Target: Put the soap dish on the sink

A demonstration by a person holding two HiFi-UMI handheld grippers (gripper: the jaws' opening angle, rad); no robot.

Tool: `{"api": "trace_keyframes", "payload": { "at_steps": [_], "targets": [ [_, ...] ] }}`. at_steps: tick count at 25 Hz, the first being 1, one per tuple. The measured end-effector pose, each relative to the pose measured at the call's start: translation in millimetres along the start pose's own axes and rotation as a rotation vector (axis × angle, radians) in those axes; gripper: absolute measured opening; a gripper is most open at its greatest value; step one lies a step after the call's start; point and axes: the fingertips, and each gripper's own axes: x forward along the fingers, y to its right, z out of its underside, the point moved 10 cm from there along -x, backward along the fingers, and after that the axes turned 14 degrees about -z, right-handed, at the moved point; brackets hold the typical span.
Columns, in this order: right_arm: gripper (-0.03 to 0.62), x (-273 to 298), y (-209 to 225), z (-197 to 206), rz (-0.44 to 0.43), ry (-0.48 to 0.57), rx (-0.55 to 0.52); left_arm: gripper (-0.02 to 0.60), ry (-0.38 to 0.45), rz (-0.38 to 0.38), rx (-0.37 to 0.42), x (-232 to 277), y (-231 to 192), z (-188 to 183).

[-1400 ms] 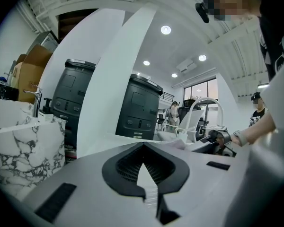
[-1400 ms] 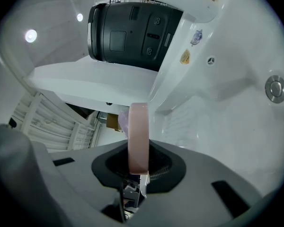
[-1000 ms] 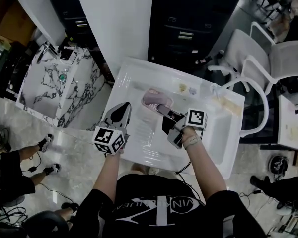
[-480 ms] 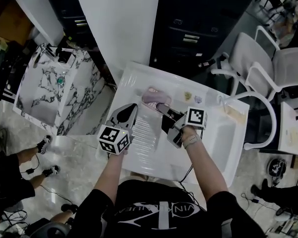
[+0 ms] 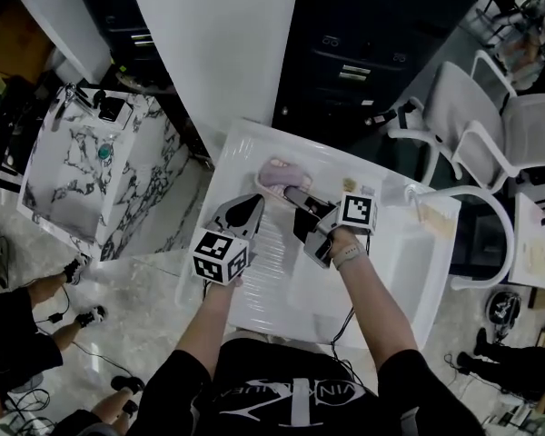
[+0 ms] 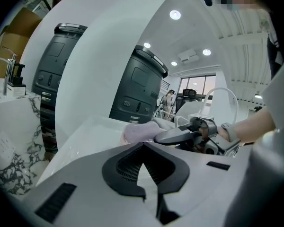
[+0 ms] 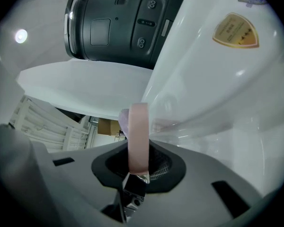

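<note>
We see a pale pink, oval soap dish, shallow with a raised rim. It is pinched by its near edge between the jaws of the right gripper. From that gripper's own view the rim shows edge-on as a thin pink band. The dish sits over the back left part of the white rectangular sink, close to the far rim, beyond the ribbed draining area and left of the basin. We cannot tell whether it touches the sink top.
</note>
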Motion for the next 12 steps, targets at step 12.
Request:
{"api": "trace_keyframes", "payload": {
  "at_steps": [12],
  "targets": [
    [0.064, 7.2, 18.1, -13.2, 0.012, 0.005, 0.094, 0.014, -0.133, 0.055, 0.009, 35.8, 11.6, 9.4]
  ]
}}
